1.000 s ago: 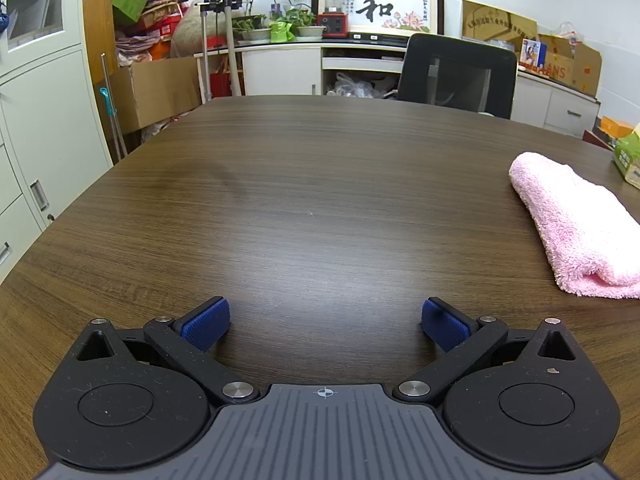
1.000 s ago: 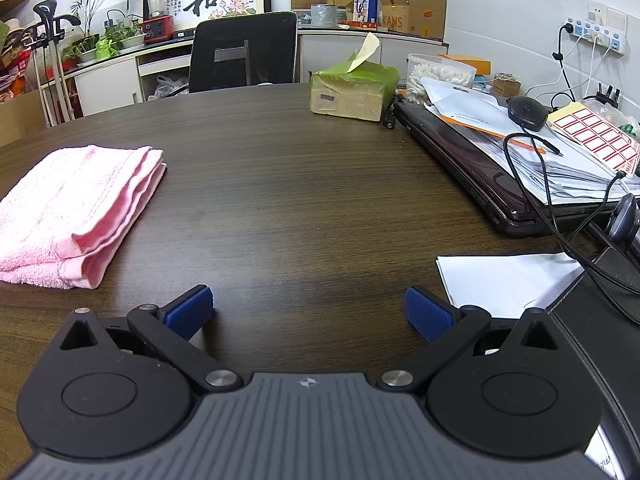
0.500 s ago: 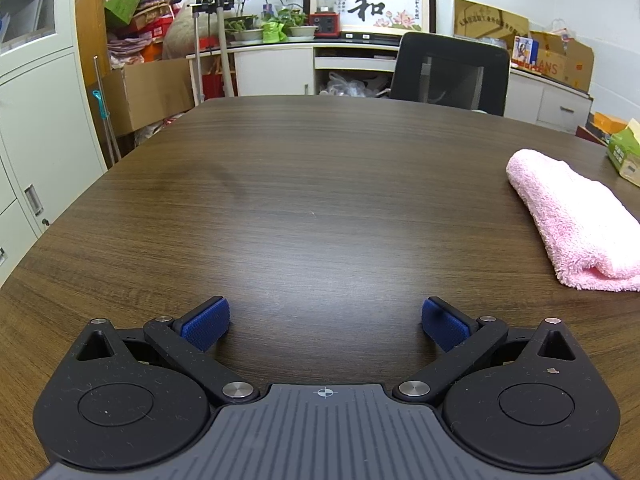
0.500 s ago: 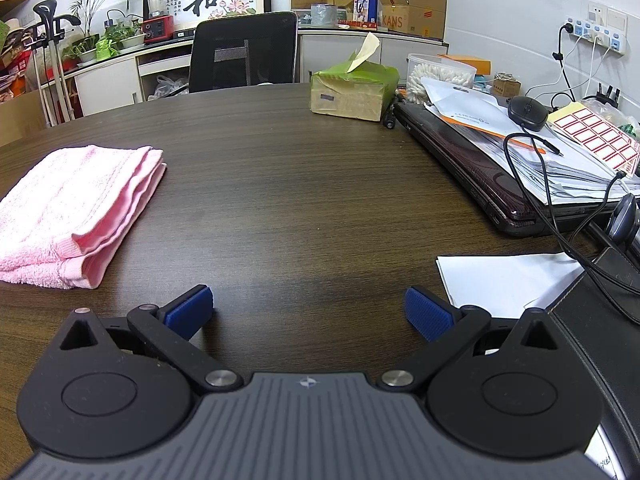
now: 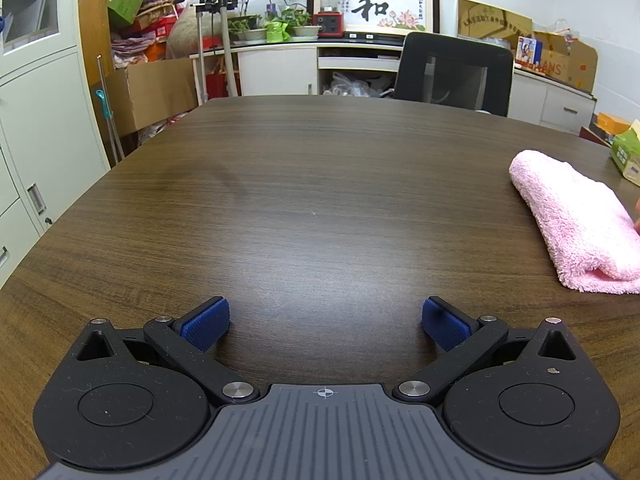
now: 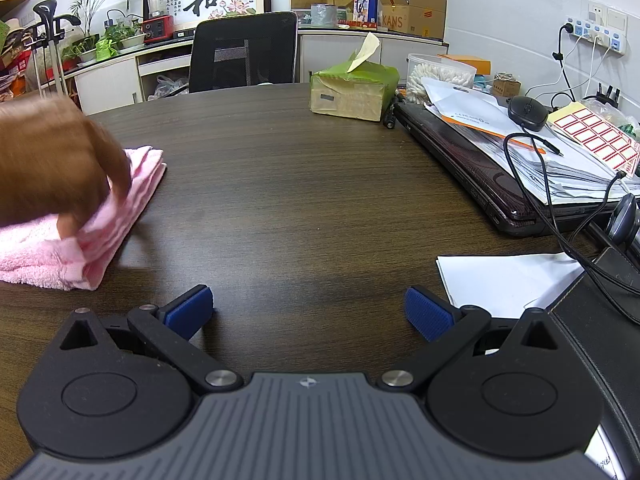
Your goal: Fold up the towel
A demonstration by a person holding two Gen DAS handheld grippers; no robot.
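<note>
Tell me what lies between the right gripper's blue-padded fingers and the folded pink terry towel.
Only bare dark wood-grain table, seen in the right wrist view. The open right gripper sits apart from the folded pink terry towel, which a blurred bare hand is touching.

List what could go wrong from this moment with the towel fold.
1. A bare hand is on the pink towel, blurred with motion; it may disturb the folded layers or get in the way of a tool.
2. Both tools, left tool and right tool, sit open over bare table, apart from the towel, so any grasp needs a reach.
3. Black cables and white paper beside the right tool could snag.
</note>
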